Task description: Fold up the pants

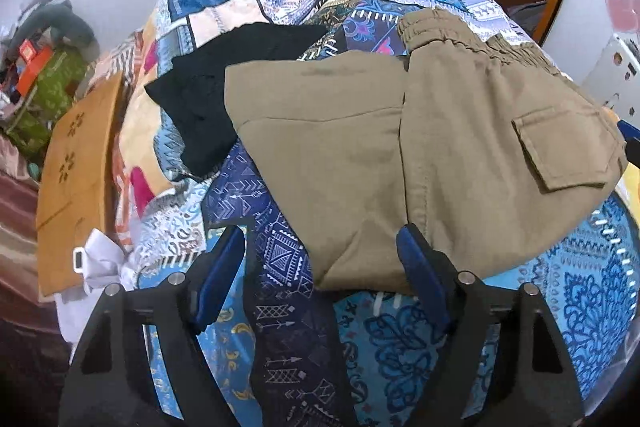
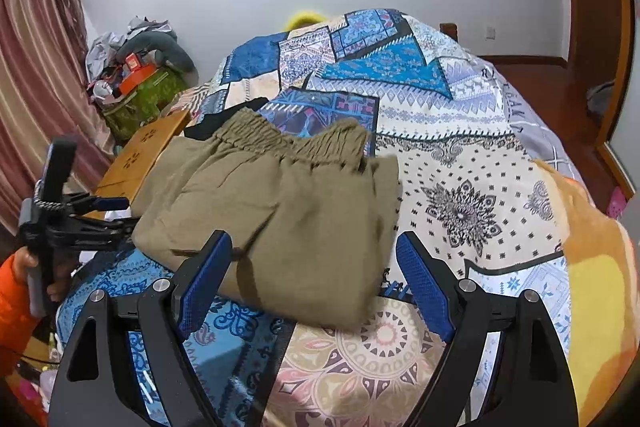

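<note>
Left tool (image 1: 320,275), right tool (image 2: 314,283) both spread, empty; black garment (image 1: 224,99) mostly visible only in left view, beside folded pants (image 1: 400,155).

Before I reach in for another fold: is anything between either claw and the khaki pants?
Nothing visible. The left claw and the right claw are both open at the near edge of the khaki pants. The black garment lies beyond, partly under them.

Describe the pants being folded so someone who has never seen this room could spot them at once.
Start at the bed with the blue patchwork quilt. On its near side, in front of both open grippers, lies a folded bundle: the khaki pants. Their gathered elastic waistband and flapped cargo pocket distinguish them from the black garment beside them.
</note>
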{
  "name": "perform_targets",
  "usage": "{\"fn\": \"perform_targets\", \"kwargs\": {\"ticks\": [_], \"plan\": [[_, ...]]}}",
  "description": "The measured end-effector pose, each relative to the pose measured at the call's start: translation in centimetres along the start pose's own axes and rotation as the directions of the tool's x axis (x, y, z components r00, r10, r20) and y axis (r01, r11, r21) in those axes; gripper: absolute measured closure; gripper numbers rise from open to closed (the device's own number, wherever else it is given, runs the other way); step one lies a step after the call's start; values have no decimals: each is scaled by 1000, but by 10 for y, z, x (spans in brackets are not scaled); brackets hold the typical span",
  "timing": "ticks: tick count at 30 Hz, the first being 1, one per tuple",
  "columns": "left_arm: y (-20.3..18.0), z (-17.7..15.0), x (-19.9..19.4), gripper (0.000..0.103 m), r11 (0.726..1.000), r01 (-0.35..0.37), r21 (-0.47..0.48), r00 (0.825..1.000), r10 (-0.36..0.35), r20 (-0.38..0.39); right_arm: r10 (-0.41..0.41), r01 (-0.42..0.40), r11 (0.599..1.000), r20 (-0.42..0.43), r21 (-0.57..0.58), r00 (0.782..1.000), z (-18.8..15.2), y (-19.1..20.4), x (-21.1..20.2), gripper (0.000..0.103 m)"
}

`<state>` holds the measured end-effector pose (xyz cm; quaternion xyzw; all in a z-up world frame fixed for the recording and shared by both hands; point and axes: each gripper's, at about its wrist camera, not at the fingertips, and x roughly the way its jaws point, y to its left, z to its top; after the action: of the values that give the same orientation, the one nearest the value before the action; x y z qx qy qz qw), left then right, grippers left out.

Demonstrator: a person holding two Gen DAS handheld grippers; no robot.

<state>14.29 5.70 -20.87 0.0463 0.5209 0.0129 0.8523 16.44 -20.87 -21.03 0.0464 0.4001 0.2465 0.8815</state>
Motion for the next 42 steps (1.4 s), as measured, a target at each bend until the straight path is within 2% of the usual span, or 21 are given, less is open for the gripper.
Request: {"fn": "perform_targets", "kwargs": {"ticks": [1,3,7,10,12,18,21,24,30,31,33,35,38,42], "plan": [[2,-1,1,24,1000,-3,-5,1000,3,-1,-3,3,1000,-15,1,1000,-1,-1,3,27],[12,-3,3,24,999,-24,-29,1000,24,-5,1,-1,1000,-55,4,999,-4,-4,9,42],[36,-12,7,24,993,-77,-89,997,75,-22,19,-17,1000,-74,24,997,-12,-11,10,47],[46,-18,8,24,988,-120,-98,992,117,-39,25,-22,999,-72,32,997,-13,-11,5,48],[51,-18,4,24,987,-123,-99,992,121,-27,28,-26,999,-74,28,997,-12,-10,0,48],[45,12,-24,24,992,-38,-119,996,47,81,33,-33,999,-48,-4,998,11,-9,-4,48],[28,40,-32,24,997,16,-78,991,-5,134,27,-28,1000,-30,-8,999,28,-12,1,48],[10,63,-29,24,997,67,-40,986,-60,153,23,-24,999,-23,-33,999,42,-14,14,48],[-29,100,-1,25,990,133,49,983,-138,120,36,-39,998,-85,-39,996,62,-27,57,49],[-35,104,7,27,987,147,57,983,-152,106,43,-47,998,-103,-38,994,64,-30,64,51],[-42,109,21,36,985,161,61,984,-166,71,66,-72,997,-150,-38,987,64,-33,77,63],[-47,113,35,45,983,167,72,984,-170,43,101,-109,994,-187,-32,977,62,-35,86,70],[-48,111,47,54,983,166,77,985,-170,41,87,-99,993,-174,-63,981,61,-36,86,73],[-47,109,56,55,987,147,59,988,-150,45,48,-67,991,-161,-112,986,56,-33,88,79]]}}
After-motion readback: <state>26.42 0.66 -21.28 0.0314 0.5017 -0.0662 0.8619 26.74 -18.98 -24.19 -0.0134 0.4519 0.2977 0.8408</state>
